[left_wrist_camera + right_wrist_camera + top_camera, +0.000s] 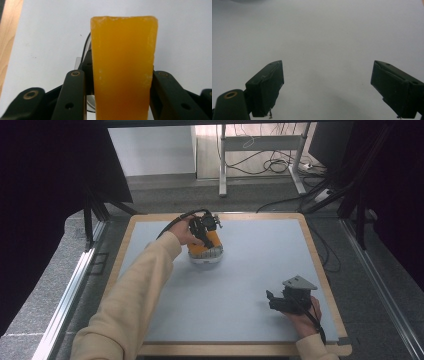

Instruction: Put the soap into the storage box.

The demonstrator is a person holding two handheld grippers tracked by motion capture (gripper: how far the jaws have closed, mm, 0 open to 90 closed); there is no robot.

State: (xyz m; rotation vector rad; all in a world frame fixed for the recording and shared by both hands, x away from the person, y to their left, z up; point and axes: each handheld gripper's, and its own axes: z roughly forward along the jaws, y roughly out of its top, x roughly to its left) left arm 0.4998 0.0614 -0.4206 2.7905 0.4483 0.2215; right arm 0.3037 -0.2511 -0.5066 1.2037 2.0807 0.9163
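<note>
My left gripper point(206, 236) is at the far left of the mat, pointing down, shut on an orange block point(201, 249). The block is just above or on a small white dish point(206, 260); I cannot tell if they touch. In the left gripper view the orange block point(123, 65) stands tall between the black jaws, both pressing its sides, and my left gripper point(118, 74) hides most of the dish. My right gripper point(272, 301) rests near the front right of the mat. In the right gripper view my right gripper point(327, 87) is open, its jaws wide apart over bare mat.
A pale blue-grey mat point(250, 270) covers the wooden table point(320, 270). Beyond the far edge stand desk legs point(222, 165) with cables on the floor. Dark curtains and metal rails flank both sides.
</note>
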